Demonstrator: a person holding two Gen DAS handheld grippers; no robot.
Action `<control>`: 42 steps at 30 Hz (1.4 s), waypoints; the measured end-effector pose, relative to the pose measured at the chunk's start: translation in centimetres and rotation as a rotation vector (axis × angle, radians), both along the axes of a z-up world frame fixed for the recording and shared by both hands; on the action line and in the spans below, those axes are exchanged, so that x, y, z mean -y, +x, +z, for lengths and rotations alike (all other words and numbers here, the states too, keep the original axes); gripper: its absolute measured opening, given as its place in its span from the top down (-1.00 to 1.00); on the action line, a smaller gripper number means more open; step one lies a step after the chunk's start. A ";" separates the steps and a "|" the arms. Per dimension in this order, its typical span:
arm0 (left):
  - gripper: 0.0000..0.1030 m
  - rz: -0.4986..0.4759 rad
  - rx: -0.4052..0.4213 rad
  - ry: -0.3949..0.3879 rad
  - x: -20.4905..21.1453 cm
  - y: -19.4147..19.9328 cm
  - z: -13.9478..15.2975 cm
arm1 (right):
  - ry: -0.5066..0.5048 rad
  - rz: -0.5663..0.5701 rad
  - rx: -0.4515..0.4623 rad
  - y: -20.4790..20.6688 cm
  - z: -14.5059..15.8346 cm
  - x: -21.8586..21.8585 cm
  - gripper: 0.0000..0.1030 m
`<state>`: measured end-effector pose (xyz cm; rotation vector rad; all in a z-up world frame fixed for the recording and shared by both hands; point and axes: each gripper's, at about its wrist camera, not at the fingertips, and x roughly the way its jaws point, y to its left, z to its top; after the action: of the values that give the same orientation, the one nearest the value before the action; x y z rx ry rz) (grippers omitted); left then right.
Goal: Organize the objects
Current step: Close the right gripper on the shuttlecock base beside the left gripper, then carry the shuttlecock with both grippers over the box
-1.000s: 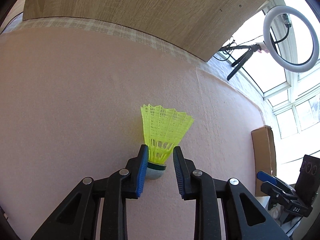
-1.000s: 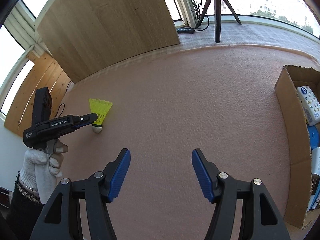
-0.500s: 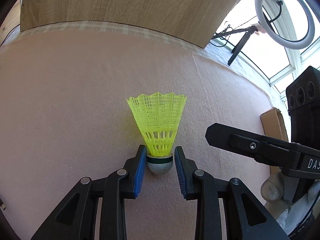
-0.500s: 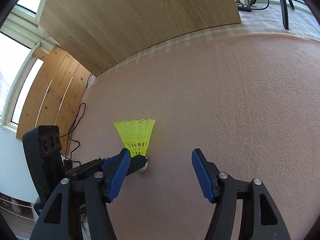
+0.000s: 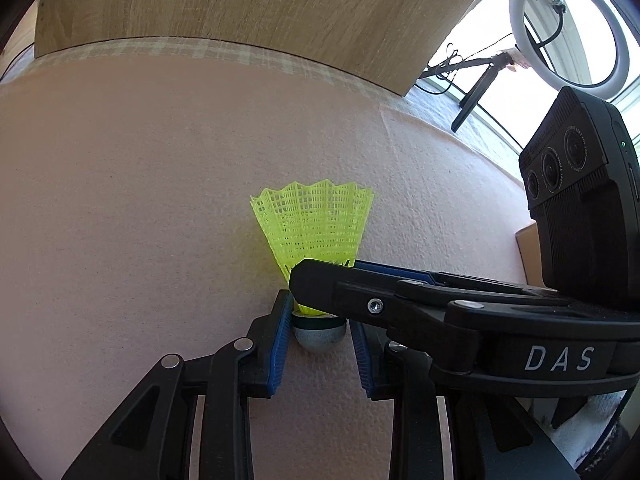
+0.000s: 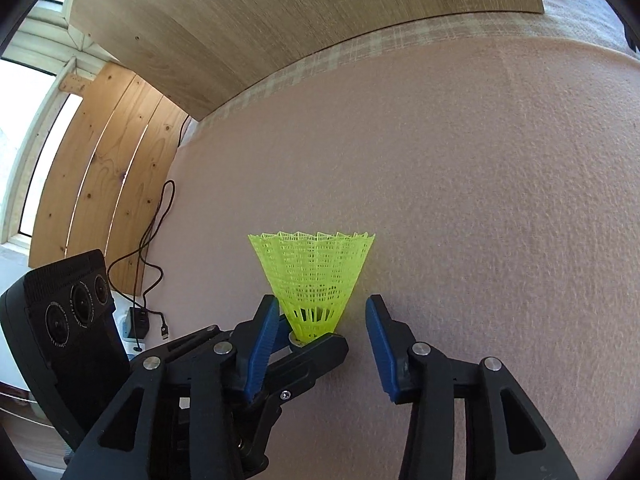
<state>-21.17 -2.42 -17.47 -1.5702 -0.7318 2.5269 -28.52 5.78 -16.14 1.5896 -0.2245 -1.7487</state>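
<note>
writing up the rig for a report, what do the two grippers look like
Both are black plastic scissor-linkage frames with silver rivets and ribbed blue pads. The right gripper carries white "DAS" lettering and a black three-lens camera block; the left gripper has the same block. A white knit glove shows behind the right one.

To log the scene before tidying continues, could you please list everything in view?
shuttlecock: one, yellow-green skirt, grey cork, upright on the cover
felt cover: one, pink, over the table
wooden board: one, light oak, along the far edge
slatted panel: one, pine, far left
ring light: one, white, on a black tripod by the window
cardboard box: one, brown, right edge, mostly hidden
cable and plug: one, black, beside the table
left gripper: black, blue fingers clamping the cork
right gripper: black, blue fingers just been closing around the skirt, not yet gripping
gloved hand: one, white, lower right
</note>
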 end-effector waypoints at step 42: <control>0.44 -0.483 -0.217 -0.012 -37.1 -1.2 10.4 | 0.089 -0.379 -0.251 5.0 10.7 -34.8 0.43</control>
<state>-22.32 34.69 -7.10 -1.2566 -0.2693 2.2854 -23.48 40.55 -5.47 1.4363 -0.3462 -2.2582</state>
